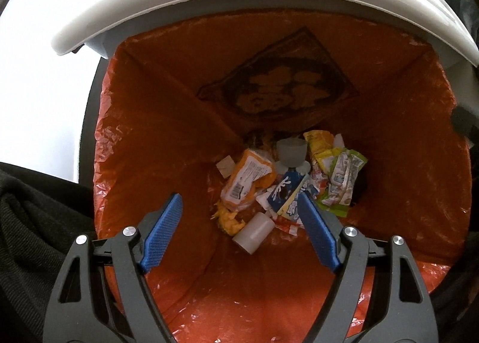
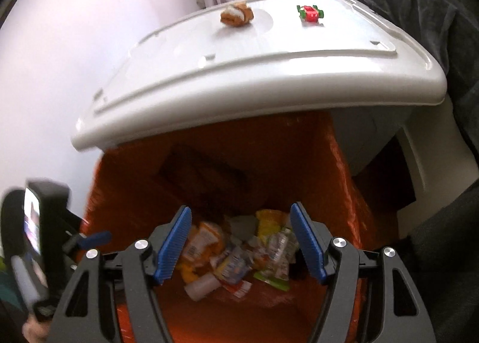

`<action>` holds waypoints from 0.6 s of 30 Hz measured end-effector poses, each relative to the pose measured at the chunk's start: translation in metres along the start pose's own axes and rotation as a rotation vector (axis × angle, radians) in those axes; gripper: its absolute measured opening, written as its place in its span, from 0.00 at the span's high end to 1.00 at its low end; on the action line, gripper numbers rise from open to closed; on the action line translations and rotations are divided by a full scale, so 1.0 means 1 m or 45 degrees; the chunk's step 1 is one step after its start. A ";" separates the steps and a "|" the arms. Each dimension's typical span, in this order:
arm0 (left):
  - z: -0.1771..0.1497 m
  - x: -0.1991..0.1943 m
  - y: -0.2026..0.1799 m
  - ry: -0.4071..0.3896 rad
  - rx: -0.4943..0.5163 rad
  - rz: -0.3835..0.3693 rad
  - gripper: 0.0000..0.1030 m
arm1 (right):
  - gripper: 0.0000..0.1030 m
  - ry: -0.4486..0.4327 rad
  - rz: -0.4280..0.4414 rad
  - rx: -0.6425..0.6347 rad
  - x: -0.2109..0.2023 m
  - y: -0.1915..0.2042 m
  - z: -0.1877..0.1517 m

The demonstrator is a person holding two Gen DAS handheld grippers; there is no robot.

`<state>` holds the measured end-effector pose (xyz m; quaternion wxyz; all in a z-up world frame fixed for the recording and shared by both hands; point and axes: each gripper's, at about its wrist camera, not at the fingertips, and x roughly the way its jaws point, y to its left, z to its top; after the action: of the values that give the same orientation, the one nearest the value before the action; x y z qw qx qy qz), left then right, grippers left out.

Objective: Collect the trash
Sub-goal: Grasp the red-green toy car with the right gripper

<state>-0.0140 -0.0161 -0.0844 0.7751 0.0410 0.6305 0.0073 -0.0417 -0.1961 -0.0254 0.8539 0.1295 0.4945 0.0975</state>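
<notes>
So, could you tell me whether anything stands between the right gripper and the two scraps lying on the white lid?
Nothing visible does. The right gripper is open and empty over the bin's orange liner; the brown crumpled scrap and red-green wrapper sit exposed on the lid beyond.

Crumpled wrappers (image 1: pixel 338 172) and a white cup (image 1: pixel 254 232) heaped in orange-lined bin (image 1: pixel 155 121)

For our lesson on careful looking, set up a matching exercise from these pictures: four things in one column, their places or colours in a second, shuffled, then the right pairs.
Things:
1. bin liner
2. toy car
3. white cylinder
4. gripper pads

Places or colours:
A. blue
B. on the white lid
C. orange
D. at the bottom of the bin, among wrappers

Pairs: 1-C, 2-B, 3-D, 4-A
</notes>
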 end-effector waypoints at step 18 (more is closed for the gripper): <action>0.010 -0.013 -0.011 -0.116 0.035 -0.078 0.25 | 0.27 -0.351 -0.220 -0.088 0.049 -0.075 0.234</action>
<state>-0.0070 -0.0285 -0.0707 0.8021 0.0325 0.5957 -0.0269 0.1890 -0.2820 0.0218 0.9228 0.0692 0.3783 0.0217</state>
